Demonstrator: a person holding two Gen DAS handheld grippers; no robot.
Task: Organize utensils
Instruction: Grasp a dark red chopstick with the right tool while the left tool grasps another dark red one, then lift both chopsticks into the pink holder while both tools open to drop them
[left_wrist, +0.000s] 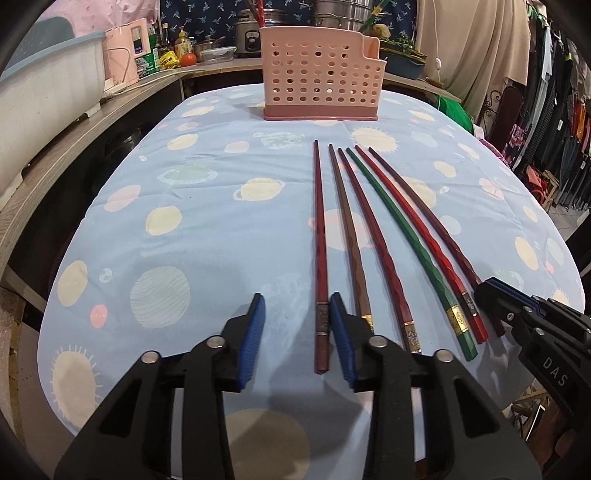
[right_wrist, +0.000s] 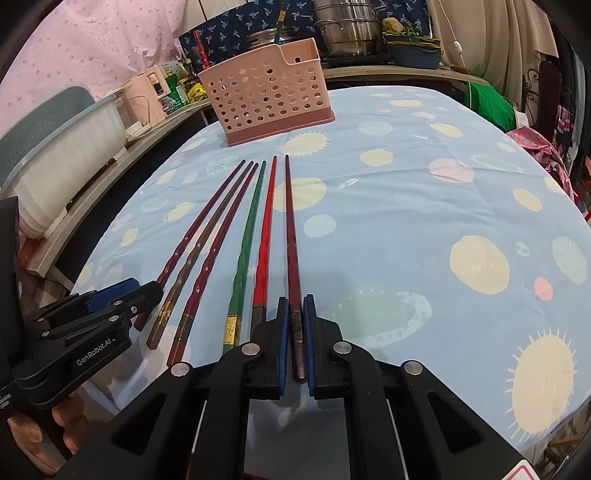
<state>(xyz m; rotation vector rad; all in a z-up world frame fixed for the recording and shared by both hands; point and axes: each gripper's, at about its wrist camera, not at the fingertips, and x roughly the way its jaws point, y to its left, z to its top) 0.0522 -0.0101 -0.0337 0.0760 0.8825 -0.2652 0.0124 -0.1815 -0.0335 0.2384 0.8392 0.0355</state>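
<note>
Several long chopsticks lie side by side on the blue planet-print tablecloth, tips toward a pink perforated utensil holder at the far edge. My left gripper is open; the leftmost dark red chopstick lies between its fingers, close to the right pad. My right gripper is shut on the rightmost maroon chopstick near its decorated end. A green chopstick and a bright red one lie just left of it. The holder also shows in the right wrist view.
A wooden shelf with a white tub, bottles and pots runs along the left and back. Clothes hang on a rack at the right. The right gripper's body shows beside the chopstick ends.
</note>
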